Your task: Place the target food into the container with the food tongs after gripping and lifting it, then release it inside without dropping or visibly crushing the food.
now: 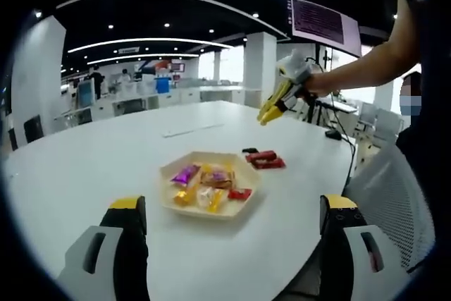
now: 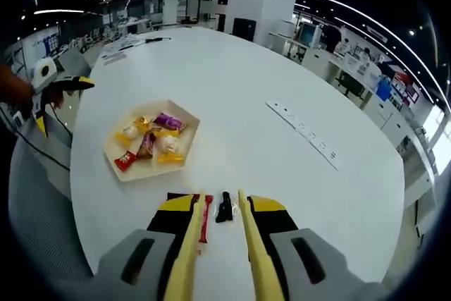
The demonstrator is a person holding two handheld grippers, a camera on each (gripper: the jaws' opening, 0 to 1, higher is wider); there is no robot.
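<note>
Below the right gripper (image 2: pixel 220 234), whose jaws are holding yellow tongs (image 2: pixel 218 244) partly open and empty, the red snacks (image 2: pixel 206 218) are lying between the tips, lined up for a pinch. Left of it, the tray (image 2: pixel 184 151) is waiting. The left gripper (image 1: pixel 236 227) is hanging wide open, empty, behind the tray.

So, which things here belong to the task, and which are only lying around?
For the job:
- tray with wrapped snacks
- yellow tongs in the right gripper
- red packets beside the tray, maybe the target food
- left gripper, open

Just lying about:
- small black item by the tongs
- power strip in the white table
- office furniture behind
</note>
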